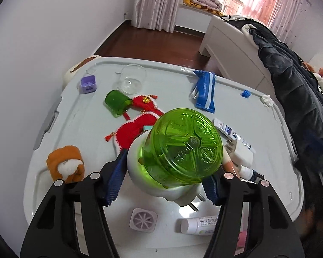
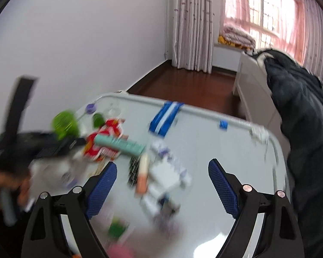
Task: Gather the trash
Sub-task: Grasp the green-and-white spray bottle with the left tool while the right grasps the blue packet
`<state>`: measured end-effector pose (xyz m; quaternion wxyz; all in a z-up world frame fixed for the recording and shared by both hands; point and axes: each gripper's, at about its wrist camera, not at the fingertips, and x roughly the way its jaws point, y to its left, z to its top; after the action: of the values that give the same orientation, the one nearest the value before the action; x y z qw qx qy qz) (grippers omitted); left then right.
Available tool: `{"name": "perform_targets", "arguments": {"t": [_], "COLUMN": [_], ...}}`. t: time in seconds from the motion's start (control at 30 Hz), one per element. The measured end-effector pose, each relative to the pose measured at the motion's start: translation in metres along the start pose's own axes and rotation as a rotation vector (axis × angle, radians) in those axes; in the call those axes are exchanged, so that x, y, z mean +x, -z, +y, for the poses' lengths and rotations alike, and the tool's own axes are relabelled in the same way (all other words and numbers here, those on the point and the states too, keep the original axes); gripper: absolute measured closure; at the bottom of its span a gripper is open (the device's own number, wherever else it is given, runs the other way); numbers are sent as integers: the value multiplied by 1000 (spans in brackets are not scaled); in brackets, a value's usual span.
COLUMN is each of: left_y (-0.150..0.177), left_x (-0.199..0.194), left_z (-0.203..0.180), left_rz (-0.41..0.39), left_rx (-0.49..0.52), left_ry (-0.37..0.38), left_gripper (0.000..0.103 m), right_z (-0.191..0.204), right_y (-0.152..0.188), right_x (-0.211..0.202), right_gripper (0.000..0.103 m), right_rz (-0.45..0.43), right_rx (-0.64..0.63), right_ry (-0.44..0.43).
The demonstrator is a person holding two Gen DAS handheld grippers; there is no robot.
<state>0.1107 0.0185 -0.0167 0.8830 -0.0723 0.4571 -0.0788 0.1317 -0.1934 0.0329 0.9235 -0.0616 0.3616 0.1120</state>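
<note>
My left gripper (image 1: pixel 164 178) is shut on a white plug-in device with a green translucent dome (image 1: pixel 180 148), held above the grey table (image 1: pixel 75 116). It also shows blurred in the right wrist view (image 2: pixel 64 124), with the left gripper's black body under it. My right gripper (image 2: pixel 161 185) is open and empty above a blurred pile of a white box (image 2: pixel 168 176), a peach tube (image 2: pixel 143 176) and a teal tube (image 2: pixel 120 145). A blue wrapper (image 1: pixel 204 92) (image 2: pixel 165 118) lies at the far edge.
On the table: a green cup (image 1: pixel 117 104), a clear cup (image 1: pixel 132 78), a purple box (image 1: pixel 88 83), red knitted ornaments (image 1: pixel 137 118), an orange plush (image 1: pixel 65 164), a lilac square piece (image 1: pixel 143 220), a white tube (image 1: pixel 198 225). A dark coat (image 1: pixel 301 99) hangs at right.
</note>
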Motion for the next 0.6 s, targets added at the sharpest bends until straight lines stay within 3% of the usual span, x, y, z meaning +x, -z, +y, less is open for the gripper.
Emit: {"name": "perform_targets", "arguments": {"t": [0.23, 0.4, 0.47, 0.5, 0.53, 0.57, 0.6], "left_y": [2, -3, -3, -3, -4, -4, -4], "left_x": [-10, -15, -17, -19, -19, -20, -21], "left_z": [8, 15, 16, 17, 17, 18, 18], "left_rz": [-15, -28, -31, -33, -35, -39, -40], "left_rx": [11, 4, 4, 9, 13, 15, 18], "left_ry": [24, 44, 51, 54, 54, 53, 54], "left_gripper": [42, 42, 42, 42, 42, 42, 42], "right_z": [1, 11, 12, 12, 11, 10, 9], "right_y": [-64, -80, -83, -83, -85, -86, -87], "right_x": [133, 205, 228, 235, 236, 235, 233], "right_gripper": [18, 18, 25, 38, 42, 57, 62], "right_rz": [117, 228, 279, 310, 310, 316, 320], "right_rx": [77, 98, 99, 94, 109, 118, 124], "right_ry": [3, 53, 84, 94, 83, 79, 75]}}
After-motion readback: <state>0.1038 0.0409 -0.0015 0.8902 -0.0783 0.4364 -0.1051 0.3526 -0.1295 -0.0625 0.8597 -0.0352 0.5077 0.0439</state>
